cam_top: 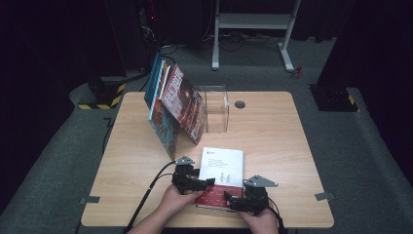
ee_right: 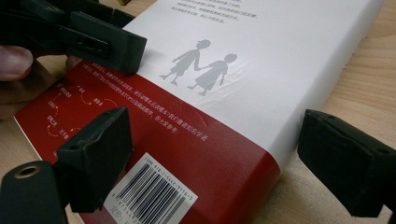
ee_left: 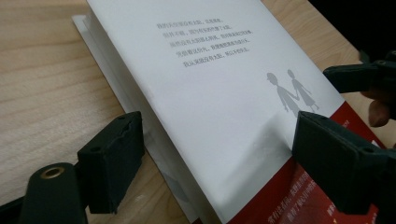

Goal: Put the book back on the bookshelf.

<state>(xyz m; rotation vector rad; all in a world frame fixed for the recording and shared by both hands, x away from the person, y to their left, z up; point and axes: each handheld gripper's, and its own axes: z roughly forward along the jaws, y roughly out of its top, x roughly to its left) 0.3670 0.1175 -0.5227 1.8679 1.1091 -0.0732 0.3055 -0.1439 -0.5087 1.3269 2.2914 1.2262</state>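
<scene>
Looks like the grab step: the white-and-red book (cam_top: 221,176) is lying flat at the table's (cam_top: 272,131) near edge, both claws gaping around its red end, gripping nothing. Left claw (cam_top: 208,182) and right claw (cam_top: 230,197) need to close next. The clear box (cam_top: 216,108) farther back is sitting empty, as far as I can tell.

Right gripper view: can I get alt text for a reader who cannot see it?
A white and red book lies back cover up on a wooden table, with the right gripper open, its jaws standing either side of the barcode corner. The left gripper reaches over the book's far edge.
</scene>
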